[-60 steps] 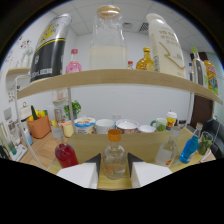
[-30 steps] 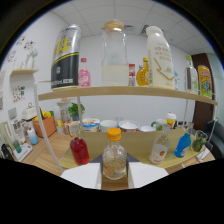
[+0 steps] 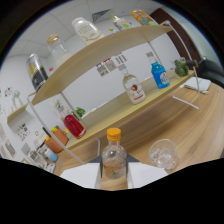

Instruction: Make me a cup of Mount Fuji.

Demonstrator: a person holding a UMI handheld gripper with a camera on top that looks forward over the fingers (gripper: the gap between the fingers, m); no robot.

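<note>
Gripper view. Fingers (image 3: pixel 114 174) clamped on a small clear bottle (image 3: pixel 114 161) with an orange cap (image 3: pixel 114 134); both pads press its sides low on the body. The view is rolled, so the gripper and bottle are tilted relative to the room. Glass (image 3: pixel 163 153) holding what looks like ice stands on the desk (image 3: pixel 200 132), just beside the bottle and the fingers. Beyond: lower shelf (image 3: pixel 120 107) with a red bottle (image 3: pixel 74 125), a white-labelled bottle (image 3: pixel 132 89) and a blue bottle (image 3: pixel 159 75); upper shelf (image 3: pixel 100 50) carries more bottles.

Judgement: step in hand looks like bringing the bottle to the glass for a pour. The cap appears on, so it must come off first. Notes for doing it well: keep grip firm, since smooth glass may slip as tilt grows; bring the neck over the glass rim before tipping further; tip slowly, as the glass is light and close enough to be knocked.
</note>
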